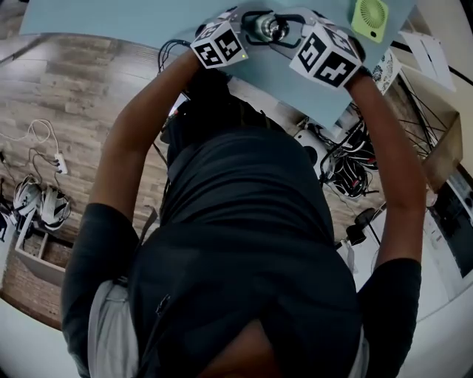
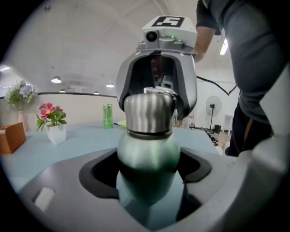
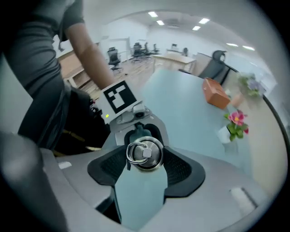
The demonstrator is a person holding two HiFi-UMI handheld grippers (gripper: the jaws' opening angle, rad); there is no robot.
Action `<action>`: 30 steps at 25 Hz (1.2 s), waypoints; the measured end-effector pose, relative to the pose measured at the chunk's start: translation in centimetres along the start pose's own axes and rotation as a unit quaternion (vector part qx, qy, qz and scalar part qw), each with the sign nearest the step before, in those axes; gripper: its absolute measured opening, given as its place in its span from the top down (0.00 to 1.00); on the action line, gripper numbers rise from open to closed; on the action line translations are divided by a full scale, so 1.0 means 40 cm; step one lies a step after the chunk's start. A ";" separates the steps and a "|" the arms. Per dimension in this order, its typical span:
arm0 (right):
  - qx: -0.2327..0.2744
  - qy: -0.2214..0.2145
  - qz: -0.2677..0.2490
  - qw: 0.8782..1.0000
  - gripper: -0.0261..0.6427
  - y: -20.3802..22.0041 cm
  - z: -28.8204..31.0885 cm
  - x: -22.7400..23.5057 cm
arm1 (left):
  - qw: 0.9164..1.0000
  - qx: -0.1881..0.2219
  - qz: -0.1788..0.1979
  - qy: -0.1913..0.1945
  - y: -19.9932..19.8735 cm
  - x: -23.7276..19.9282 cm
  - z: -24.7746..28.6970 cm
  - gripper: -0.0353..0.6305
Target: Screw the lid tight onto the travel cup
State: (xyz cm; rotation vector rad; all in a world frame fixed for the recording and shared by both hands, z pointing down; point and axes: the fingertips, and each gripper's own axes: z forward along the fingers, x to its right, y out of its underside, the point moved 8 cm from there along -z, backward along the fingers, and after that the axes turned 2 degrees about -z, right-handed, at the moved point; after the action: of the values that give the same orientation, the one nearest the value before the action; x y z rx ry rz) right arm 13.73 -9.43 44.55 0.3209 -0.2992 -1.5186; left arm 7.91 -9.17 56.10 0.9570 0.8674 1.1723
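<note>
The travel cup (image 2: 148,154) has a green body and stands upright on the light blue table (image 2: 68,145). My left gripper (image 2: 148,181) is shut on the cup's body, its dark pads (image 2: 102,174) pressed against both sides. On the cup sits the steel lid (image 2: 149,113), which has a ring on top (image 3: 144,153). My right gripper (image 3: 145,158) comes down from above and is shut on the lid. In the head view both grippers meet at the table's near edge, left gripper (image 1: 247,28) and right gripper (image 1: 294,33), with the lid (image 1: 270,28) between them.
A green can (image 2: 107,116), a white pot of pink flowers (image 2: 53,122) and a brown box (image 2: 11,136) stand farther back on the table. A small green fan (image 1: 369,16) lies on the table to the right. Cables and boxes crowd the floor (image 1: 347,170).
</note>
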 end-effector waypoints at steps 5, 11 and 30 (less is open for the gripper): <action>0.056 0.112 0.222 0.967 0.58 0.013 -0.003 -0.019 | 1.000 -0.001 0.002 0.005 -0.001 -0.002 0.002 0.31; 0.075 0.193 0.316 0.926 0.58 0.013 0.006 -0.044 | 1.000 -0.003 -0.001 -0.001 0.001 -0.003 0.003 0.31; 0.049 0.056 0.138 0.988 0.58 0.013 -0.066 -0.022 | 1.000 -0.002 -0.002 0.002 -0.002 -0.001 0.006 0.31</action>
State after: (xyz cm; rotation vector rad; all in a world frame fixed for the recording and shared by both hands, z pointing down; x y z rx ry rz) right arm 15.20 -8.48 42.32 0.4236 -0.3147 -1.2118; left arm 8.15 -9.27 56.13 0.9507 0.8692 1.1725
